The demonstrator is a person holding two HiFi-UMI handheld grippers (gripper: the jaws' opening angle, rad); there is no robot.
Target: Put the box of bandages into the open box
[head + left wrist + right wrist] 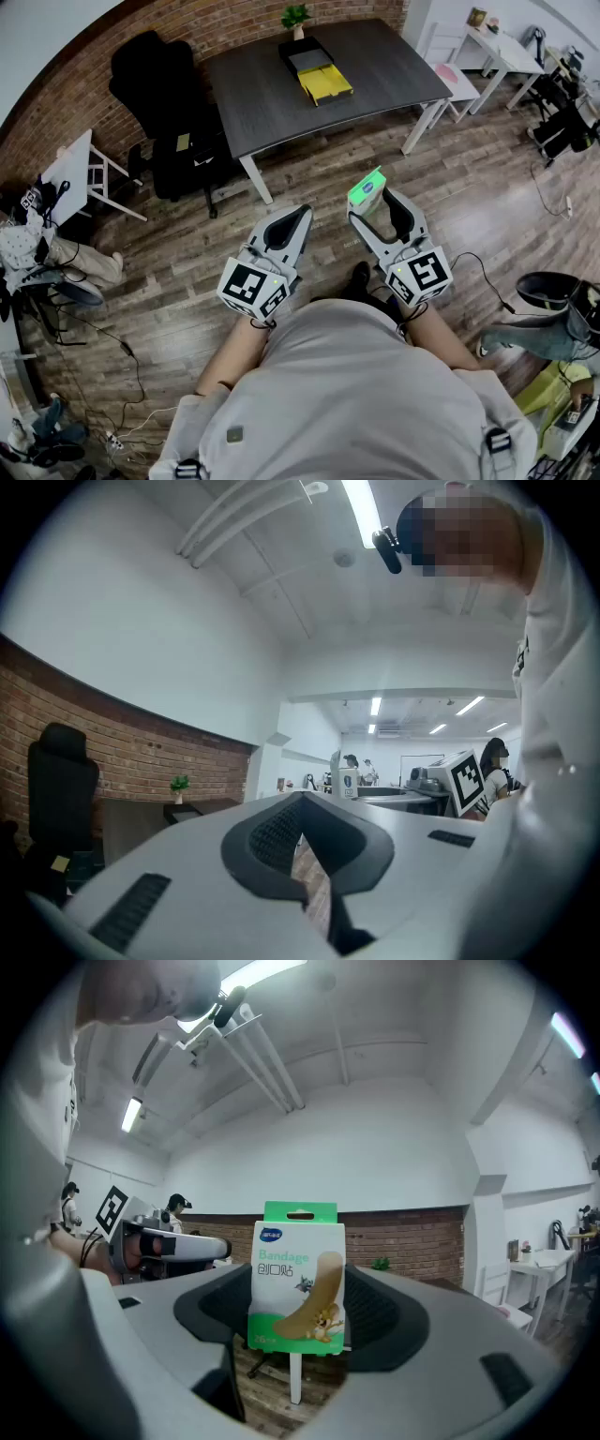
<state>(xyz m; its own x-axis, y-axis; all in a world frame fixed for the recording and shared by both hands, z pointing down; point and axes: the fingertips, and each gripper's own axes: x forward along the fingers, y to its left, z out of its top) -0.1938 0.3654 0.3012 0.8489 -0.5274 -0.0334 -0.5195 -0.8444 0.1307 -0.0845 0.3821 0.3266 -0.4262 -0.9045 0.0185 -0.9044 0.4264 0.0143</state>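
Note:
The box of bandages (367, 190), green and white, stands upright between the jaws of my right gripper (371, 202), which is shut on it. In the right gripper view the box of bandages (298, 1279) fills the middle, gripped by its edges in the right gripper (298, 1302). My left gripper (297, 221) is level beside it, shut and holding nothing; in its own view the left gripper (302, 808) shows its jaws together. The open box (317, 67), black with a yellow part, lies on the far dark table (375, 66). Both grippers hang over the wooden floor, well short of the table.
A small potted plant (296, 17) stands behind the open box. A black office chair (155, 80) is left of the table; a white chair (452, 82) and white desk (499, 49) are to its right. Cables and clutter line the floor's left edge (47, 262).

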